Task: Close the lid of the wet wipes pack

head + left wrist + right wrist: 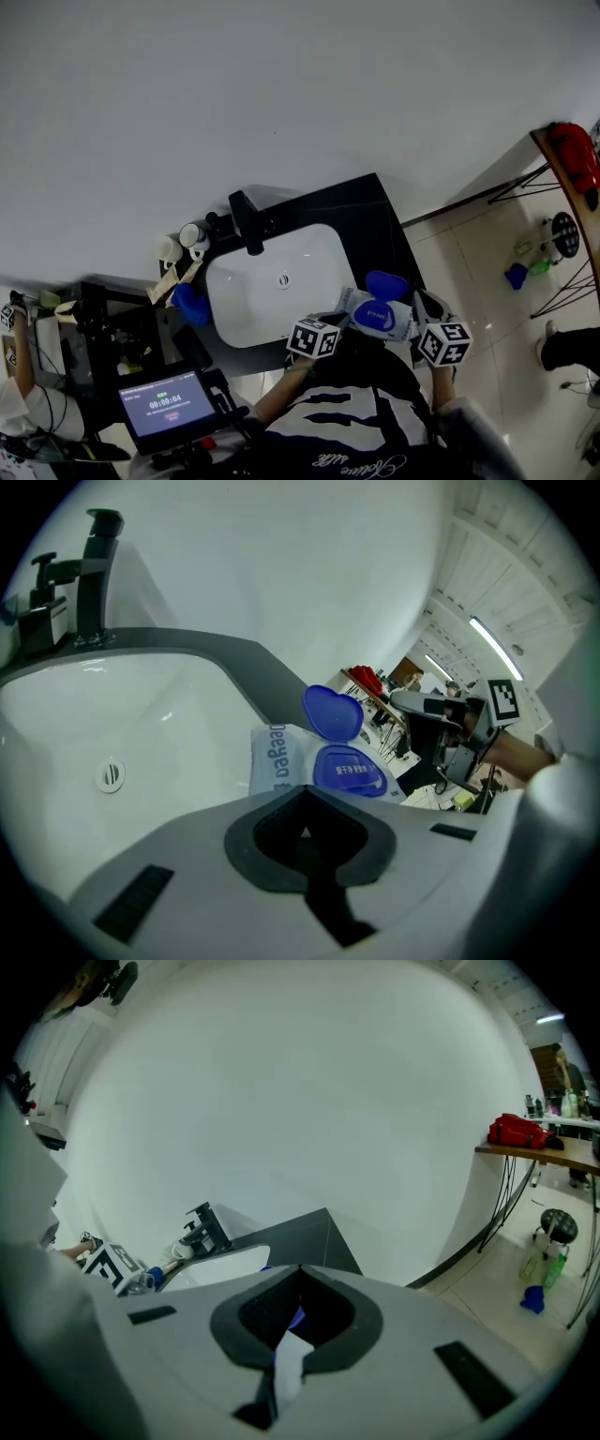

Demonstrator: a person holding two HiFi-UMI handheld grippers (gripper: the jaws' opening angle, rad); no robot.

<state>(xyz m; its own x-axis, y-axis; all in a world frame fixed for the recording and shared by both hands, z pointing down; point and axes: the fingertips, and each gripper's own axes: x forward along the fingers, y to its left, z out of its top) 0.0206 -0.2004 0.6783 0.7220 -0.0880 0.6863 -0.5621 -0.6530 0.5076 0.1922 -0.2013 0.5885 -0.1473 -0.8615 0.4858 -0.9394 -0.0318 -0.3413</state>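
Note:
The wet wipes pack (375,316) is white with a blue oval flap frame, held level over the black counter to the right of the basin. Its blue lid (386,284) stands open, tilted up and back. In the left gripper view the pack (281,761) and its raised lid (333,712) lie just beyond my jaws. My left gripper (339,317) is shut at the pack's left end, which meets the jaw tips (302,797). My right gripper (419,314) is shut on the pack's right end; a white strip of it (289,1358) shows between the jaws.
A white basin (272,281) with a black faucet (247,221) is set in the dark counter (375,216). Cups (183,242) and a blue item (190,305) sit at its left. A timer screen (169,403) is at lower left. A red bag (574,155) lies on a shelf at the right.

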